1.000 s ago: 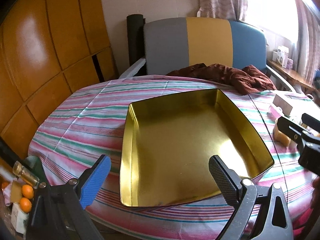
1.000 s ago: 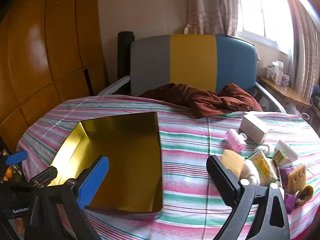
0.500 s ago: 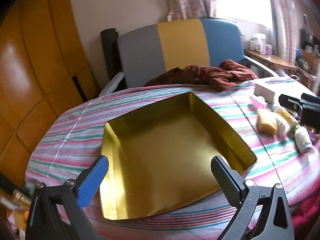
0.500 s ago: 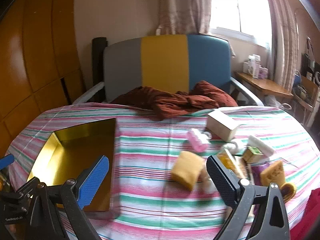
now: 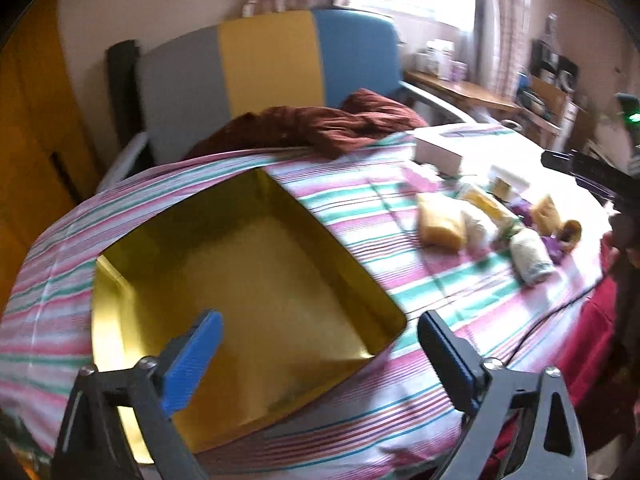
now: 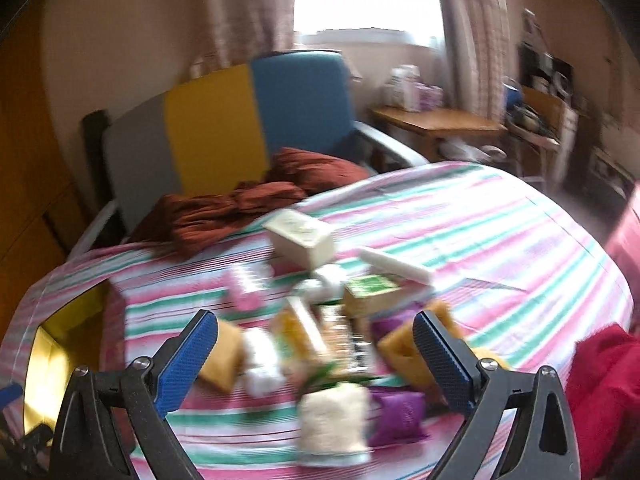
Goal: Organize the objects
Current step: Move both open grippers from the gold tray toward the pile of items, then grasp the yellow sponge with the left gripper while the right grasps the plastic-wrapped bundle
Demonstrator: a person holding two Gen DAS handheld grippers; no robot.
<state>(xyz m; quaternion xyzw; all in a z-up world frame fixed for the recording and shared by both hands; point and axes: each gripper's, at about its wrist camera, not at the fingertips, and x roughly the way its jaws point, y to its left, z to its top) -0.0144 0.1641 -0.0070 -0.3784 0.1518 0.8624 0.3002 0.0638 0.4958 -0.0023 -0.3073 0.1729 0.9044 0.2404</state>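
A shallow gold tin tray [image 5: 120,284] lies on the striped tablecloth, with nothing in it. My left gripper [image 5: 320,340] hovers over its near right corner; its jaws are closing slightly with nothing between them. In the right wrist view, my right gripper [image 6: 316,340] stands open above a cluster of small items: a yellow sponge [image 6: 224,360], a purple pouch [image 6: 400,416], a cream roll [image 6: 332,420], a green-topped box [image 6: 372,292] and a white box [image 6: 300,236]. The picture is blurred. From the left wrist view the same cluster [image 5: 480,216] lies right of the tray.
A dark red cloth [image 5: 320,124] lies at the table's far edge, before a grey, yellow and blue chair [image 5: 260,64]. Wooden panels stand at the left. A wooden side table [image 6: 436,124] with clutter is at the back right. A red cloth [image 6: 604,384] hangs at the near right.
Both views have swung to the right. The tray has slid left in both views, and the cluster of small items now sits under my right gripper. Both grippers stay empty.
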